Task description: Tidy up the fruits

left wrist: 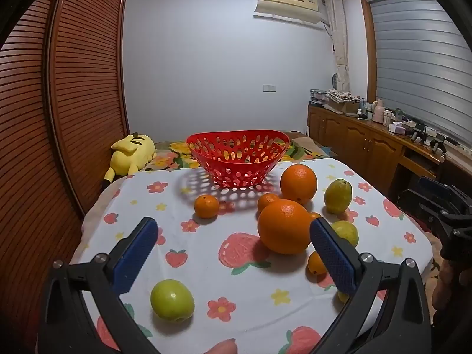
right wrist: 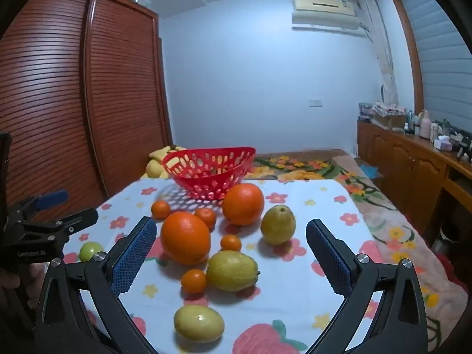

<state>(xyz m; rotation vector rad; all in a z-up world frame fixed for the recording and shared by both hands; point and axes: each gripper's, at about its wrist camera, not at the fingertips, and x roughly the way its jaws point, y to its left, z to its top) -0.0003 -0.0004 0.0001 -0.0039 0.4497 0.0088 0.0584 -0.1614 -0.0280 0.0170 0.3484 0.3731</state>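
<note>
1. The fruits lie loose on the flowered bench (right wrist: 330,203): two big oranges, small tangerines, yellow-green pears and a green apple (left wrist: 172,300). The red basket (right wrist: 210,174) stands empty at the far edge.
2. My right gripper (right wrist: 231,255) is spread wide and holds nothing; the near pear (right wrist: 232,270) lies between my fingers (right wrist: 134,261), a tangerine (right wrist: 193,280) touching it.
3. My left gripper (left wrist: 233,255) is open and empty too, the near big orange (left wrist: 283,226) just ahead.
4. I judge the pear is first: I'd close on its widest part, keeping clear of the tangerine so it doesn't roll.
5. Then lift straight up and lower it into the basket, not drop it.
</note>
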